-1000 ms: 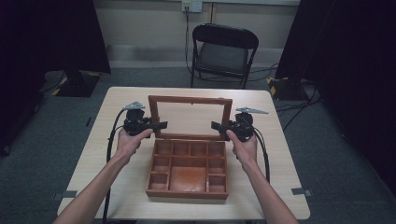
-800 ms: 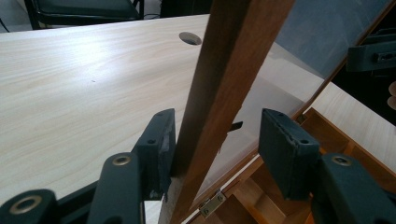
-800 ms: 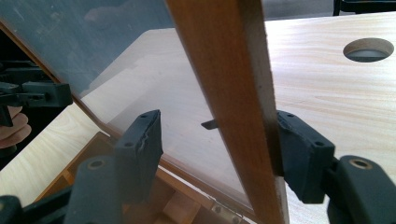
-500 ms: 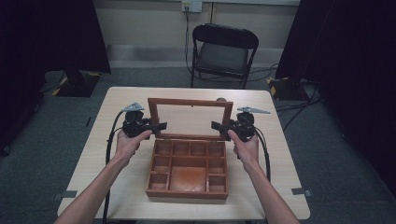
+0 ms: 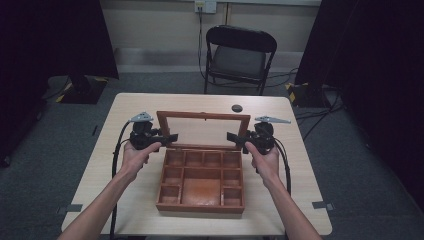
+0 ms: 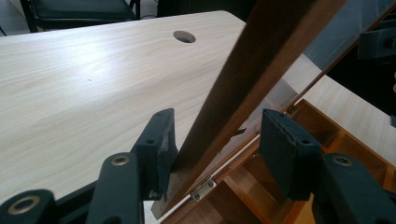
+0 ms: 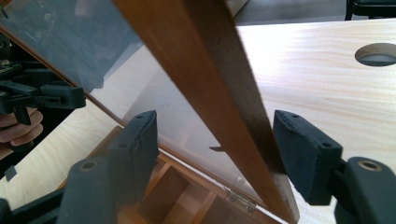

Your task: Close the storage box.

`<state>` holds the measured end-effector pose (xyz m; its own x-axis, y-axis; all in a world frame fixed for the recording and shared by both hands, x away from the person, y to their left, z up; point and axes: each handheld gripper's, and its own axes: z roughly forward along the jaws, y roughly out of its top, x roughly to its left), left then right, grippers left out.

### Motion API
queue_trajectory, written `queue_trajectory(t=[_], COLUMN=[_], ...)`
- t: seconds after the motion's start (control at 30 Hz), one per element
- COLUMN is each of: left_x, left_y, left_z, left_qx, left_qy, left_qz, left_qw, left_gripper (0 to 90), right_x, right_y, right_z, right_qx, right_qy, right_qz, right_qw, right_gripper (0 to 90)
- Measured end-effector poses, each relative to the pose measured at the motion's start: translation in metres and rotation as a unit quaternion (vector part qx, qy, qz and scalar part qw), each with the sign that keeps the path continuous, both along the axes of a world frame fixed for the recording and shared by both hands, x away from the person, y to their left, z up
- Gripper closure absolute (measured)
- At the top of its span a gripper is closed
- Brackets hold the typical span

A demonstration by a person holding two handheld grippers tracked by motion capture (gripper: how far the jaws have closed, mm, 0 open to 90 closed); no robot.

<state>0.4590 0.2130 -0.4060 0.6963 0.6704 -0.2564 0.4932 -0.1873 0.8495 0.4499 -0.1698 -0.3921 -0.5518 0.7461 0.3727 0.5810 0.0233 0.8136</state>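
Observation:
A brown wooden box (image 5: 200, 207) with several compartments lies on the table, its glass-paned lid (image 5: 202, 115) standing up at the far side. My left gripper (image 5: 172, 136) straddles the lid's left rail (image 6: 261, 56). One pad (image 6: 163, 140) touches the wood and the other stands off it. My right gripper (image 5: 231, 136) straddles the right rail (image 7: 205, 70). Its jaws have just been closing a little, and a gap still shows at the left pad (image 7: 140, 140). In the gripper views the left gripper (image 6: 219, 126) and right gripper (image 7: 215, 123) are open.
The light wood table (image 5: 125, 115) has a round cable hole (image 5: 237, 107) behind the lid. A black folding chair (image 5: 240, 50) stands beyond the far edge. Cables trail from both grippers back along the person's forearms.
The lid's top rail has come slightly toward the person in the high view. Both grippers shifted a little with it.

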Motion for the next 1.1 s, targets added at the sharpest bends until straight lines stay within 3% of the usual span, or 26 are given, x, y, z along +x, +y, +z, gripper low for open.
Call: queue_trajectory(t=[0.43,0.87,1.1], left_x=[-0.011,-0.02,-0.023], left_y=[0.001,0.008,0.012], left_z=[0.003,0.003,0.004], left_qx=[0.011,0.005,-0.008], left_qy=[-0.003,0.001,0.002], left_qz=[-0.01,-0.009,-0.005], left_qw=[0.9999,0.9999,1.0], left_gripper=[45.0,46.0,44.6], right_x=[-0.015,-0.02,-0.021], right_y=[-0.008,-0.002,-0.004], right_z=[0.003,0.002,0.002], right_qx=[0.002,-0.009,-0.003], right_qy=[0.007,-0.009,0.001], right_qz=[0.003,0.009,0.012], right_qw=[1.0,0.9999,0.9999], right_gripper=[32.0,32.5,30.0])
